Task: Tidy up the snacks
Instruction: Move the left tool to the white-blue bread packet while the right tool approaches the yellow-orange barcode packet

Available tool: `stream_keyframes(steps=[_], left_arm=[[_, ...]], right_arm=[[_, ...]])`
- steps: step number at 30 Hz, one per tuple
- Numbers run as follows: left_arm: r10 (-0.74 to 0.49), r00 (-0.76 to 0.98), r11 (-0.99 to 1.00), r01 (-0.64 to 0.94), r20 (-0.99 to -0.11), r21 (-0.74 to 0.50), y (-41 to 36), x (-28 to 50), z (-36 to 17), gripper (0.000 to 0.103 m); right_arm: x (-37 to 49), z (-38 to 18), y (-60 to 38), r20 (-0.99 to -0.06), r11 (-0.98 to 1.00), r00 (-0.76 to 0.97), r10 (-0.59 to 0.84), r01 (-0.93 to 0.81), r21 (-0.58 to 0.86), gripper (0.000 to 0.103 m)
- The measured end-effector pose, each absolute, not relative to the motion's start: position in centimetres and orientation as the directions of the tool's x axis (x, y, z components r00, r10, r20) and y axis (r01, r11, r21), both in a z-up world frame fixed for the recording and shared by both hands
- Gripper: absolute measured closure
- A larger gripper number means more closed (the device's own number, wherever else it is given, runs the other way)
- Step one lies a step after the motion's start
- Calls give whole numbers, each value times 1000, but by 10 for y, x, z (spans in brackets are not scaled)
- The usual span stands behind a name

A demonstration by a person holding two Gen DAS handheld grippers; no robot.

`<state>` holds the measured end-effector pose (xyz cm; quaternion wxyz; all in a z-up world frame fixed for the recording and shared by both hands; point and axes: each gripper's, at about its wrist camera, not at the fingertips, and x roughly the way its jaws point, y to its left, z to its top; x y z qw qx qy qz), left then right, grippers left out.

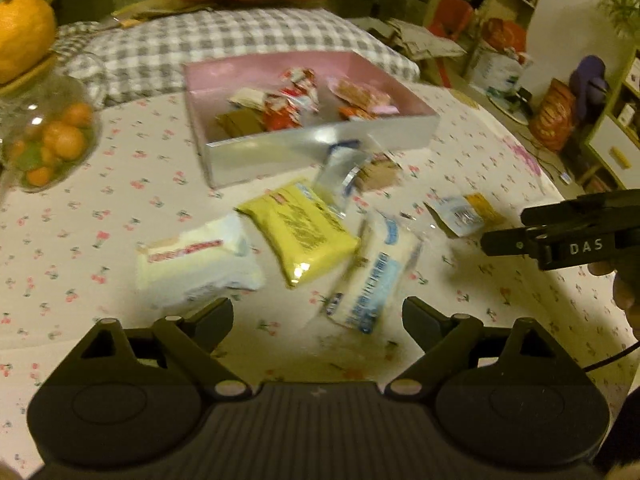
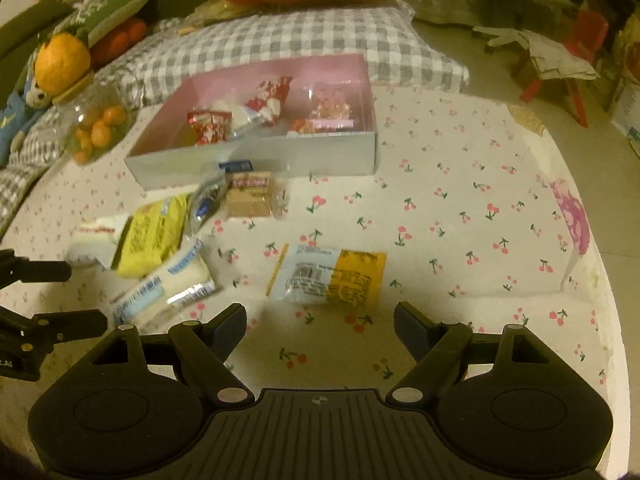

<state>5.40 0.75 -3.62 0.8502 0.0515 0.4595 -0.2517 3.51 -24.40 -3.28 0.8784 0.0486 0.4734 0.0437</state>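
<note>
Box (image 2: 256,160) at 12 o'clock holds several snacks; about six packets (image 1: 298,228) remain outside. Left gripper (image 1: 318,320) and right gripper (image 2: 320,326) fingers spread, empty.

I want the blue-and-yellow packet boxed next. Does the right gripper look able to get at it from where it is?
Probably yes. The right gripper is open, and the blue-and-yellow packet lies flat just ahead of it on the tablecloth, apart from the other snacks, with nothing between.

Both wrist views low over the tablecloth (image 1: 80,216), facing the box (image 2: 256,156), shared snacks between.
</note>
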Motion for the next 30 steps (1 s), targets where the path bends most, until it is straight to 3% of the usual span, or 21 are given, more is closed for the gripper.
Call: stream_keyframes(steps=[6,15,22,30], left_arm=[[-378,397,850,506,-836,-144,-11,58,-48,32],[-358,397,846,520,-845,-114,-27,63,-52,44],[-358,410,843,529,-839,-101,-33,64,-53,47],[-351,416,860,498,-839,-113,-35,69,-53,57]], right_arm=[[36,-39,-241,-843,995,527,104,-59,86,20],[52,-49,-247,-873,986,470,133,-152,68,20],[71,-56,-259,-873,969,470,129,-246,11,20],[93,-61,-273,-849,959,489,199,-275,66,20]])
